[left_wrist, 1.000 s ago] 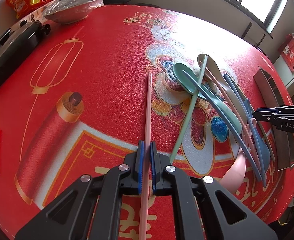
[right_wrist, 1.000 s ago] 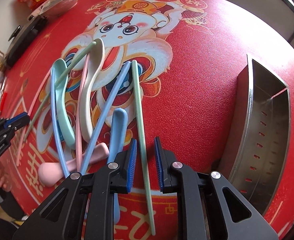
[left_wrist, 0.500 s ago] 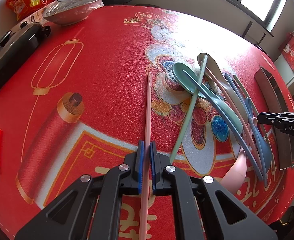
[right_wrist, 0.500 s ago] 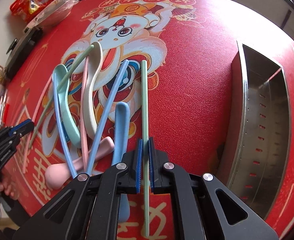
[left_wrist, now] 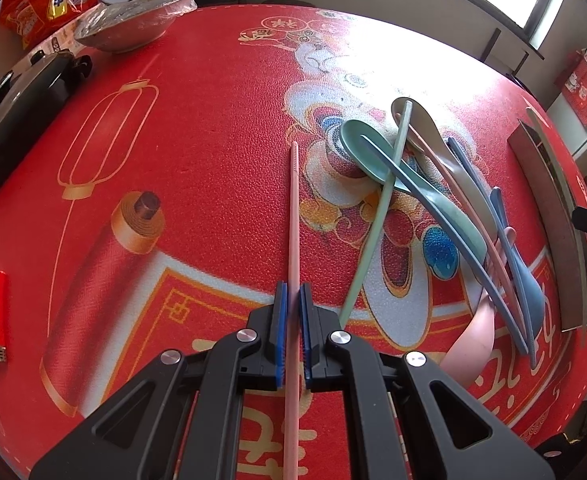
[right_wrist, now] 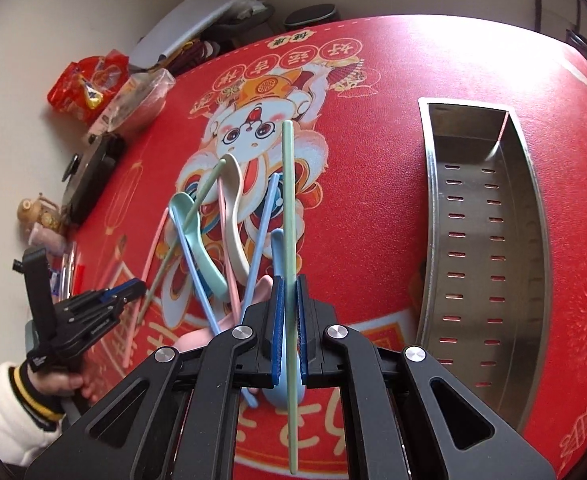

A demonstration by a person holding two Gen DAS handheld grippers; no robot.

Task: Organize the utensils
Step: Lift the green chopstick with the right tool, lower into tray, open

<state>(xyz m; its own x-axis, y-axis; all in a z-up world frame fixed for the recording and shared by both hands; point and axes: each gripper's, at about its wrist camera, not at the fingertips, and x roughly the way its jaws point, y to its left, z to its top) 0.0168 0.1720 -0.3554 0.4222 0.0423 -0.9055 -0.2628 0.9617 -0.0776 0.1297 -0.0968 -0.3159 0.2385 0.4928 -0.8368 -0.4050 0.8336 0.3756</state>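
While the right hand-held gripper (right_wrist: 289,300) pinches a long pale green plastic chopstick (right_wrist: 288,216) between its blue pads, well back from the tip, the stick appears lifted clear of the red printed tabletop (right_wrist: 373,168). The left hand-held gripper (left_wrist: 292,308) is likewise closed on a long pink plastic chopstick (left_wrist: 293,216), which looks to lie flat along the cloth ahead of it.

Between the two sits a loose pile: a mint green plastic spoon (left_wrist: 373,156), a beige plastic spoon (right_wrist: 235,208), a light blue chopstick (right_wrist: 263,232), a second pale green chopstick (left_wrist: 377,216) and a pink spoon (left_wrist: 471,344), crossing and touching one another. To the right of the pile, apart from it, lies a perforated stainless steel utensil tray (right_wrist: 489,240), with nothing visible inside it.

Judging by the task, each stick is bound for that tray. To do this well, keep the grip firm so the thin stick cannot pivot, carry it level, line it up with the tray's long side, and lower it fully inside before letting go. The left stick should be raised straight up so it avoids nudging the pile.
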